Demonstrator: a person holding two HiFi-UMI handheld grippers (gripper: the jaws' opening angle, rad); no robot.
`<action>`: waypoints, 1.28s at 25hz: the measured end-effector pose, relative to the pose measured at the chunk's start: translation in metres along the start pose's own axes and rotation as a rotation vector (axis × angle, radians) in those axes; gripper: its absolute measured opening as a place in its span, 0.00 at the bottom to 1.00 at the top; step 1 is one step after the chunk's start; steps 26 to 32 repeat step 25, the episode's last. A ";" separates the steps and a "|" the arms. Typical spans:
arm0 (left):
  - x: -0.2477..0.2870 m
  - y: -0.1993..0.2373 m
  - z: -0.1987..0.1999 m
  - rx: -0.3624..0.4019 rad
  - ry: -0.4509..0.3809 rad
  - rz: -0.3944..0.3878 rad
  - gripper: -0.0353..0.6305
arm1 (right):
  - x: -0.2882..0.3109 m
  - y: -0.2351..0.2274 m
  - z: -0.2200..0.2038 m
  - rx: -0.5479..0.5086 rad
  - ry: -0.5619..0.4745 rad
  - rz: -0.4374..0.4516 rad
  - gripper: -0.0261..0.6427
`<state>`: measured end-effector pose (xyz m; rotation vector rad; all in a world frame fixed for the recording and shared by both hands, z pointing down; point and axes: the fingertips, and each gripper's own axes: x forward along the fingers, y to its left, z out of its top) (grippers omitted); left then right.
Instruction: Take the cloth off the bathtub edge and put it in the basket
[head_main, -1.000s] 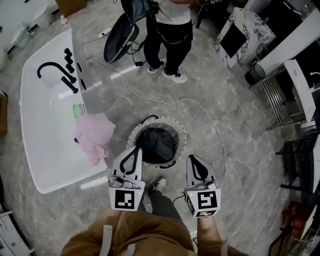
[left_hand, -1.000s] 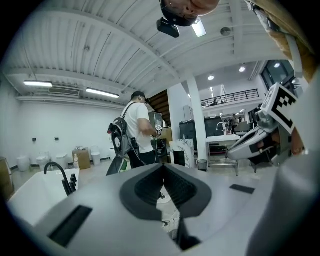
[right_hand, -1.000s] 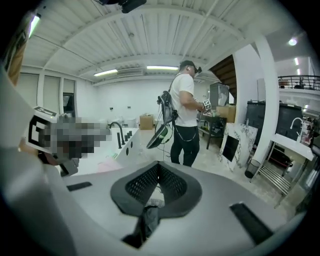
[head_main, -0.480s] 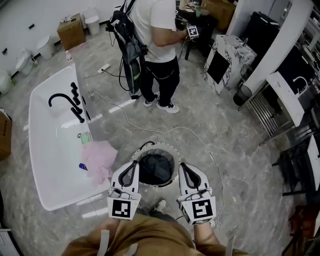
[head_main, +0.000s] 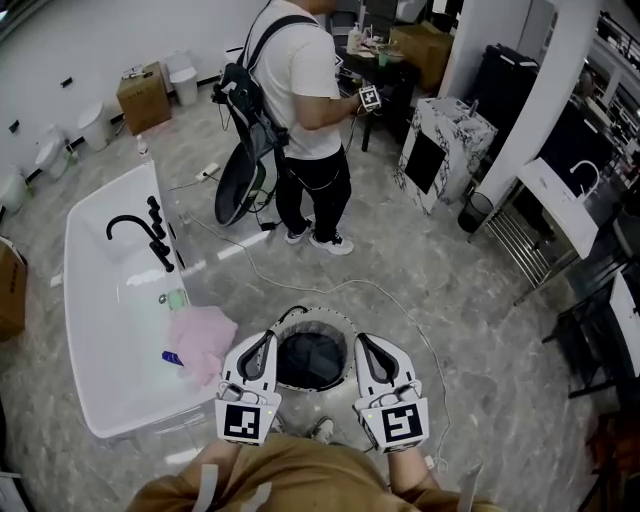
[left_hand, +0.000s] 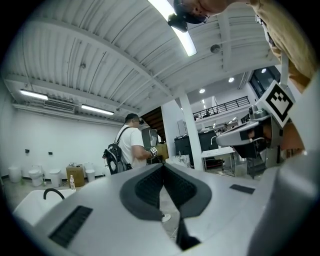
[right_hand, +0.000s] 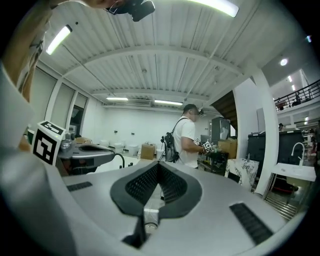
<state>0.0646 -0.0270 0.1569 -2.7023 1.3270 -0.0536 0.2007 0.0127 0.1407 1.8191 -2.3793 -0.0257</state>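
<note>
The pink cloth (head_main: 203, 340) lies crumpled over the near edge of the white bathtub (head_main: 95, 330), left of my hands. The round basket (head_main: 312, 358) with its dark inside stands on the floor, partly hidden between and under both grippers. My left gripper (head_main: 262, 338) is held level above the basket's left rim, shut with nothing in it; in the left gripper view its pads (left_hand: 163, 166) meet at the tip. My right gripper (head_main: 362, 340) hovers over the basket's right rim, also shut and empty, pads (right_hand: 158, 164) together. Neither touches the cloth.
A person in a white shirt (head_main: 300, 90) with a backpack stands beyond the basket. A white cable (head_main: 380, 290) snakes over the marble floor. A black faucet (head_main: 135, 228) rises from the tub. A cardboard box (head_main: 142, 92) and a marble-patterned cabinet (head_main: 435, 150) stand farther back.
Both grippers have risen, staying shut and side by side over the basket. The head view has tilted up, showing more of the room. The cloth has not moved.
</note>
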 end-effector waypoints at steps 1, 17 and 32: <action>-0.001 -0.001 0.002 0.000 -0.003 0.000 0.06 | -0.002 0.001 0.000 -0.002 0.009 -0.003 0.05; 0.000 -0.004 0.007 0.036 -0.025 -0.018 0.06 | -0.016 0.000 0.016 -0.031 -0.032 -0.005 0.05; 0.000 0.007 0.007 0.010 0.000 -0.011 0.06 | -0.004 0.007 0.023 -0.018 -0.035 -0.001 0.05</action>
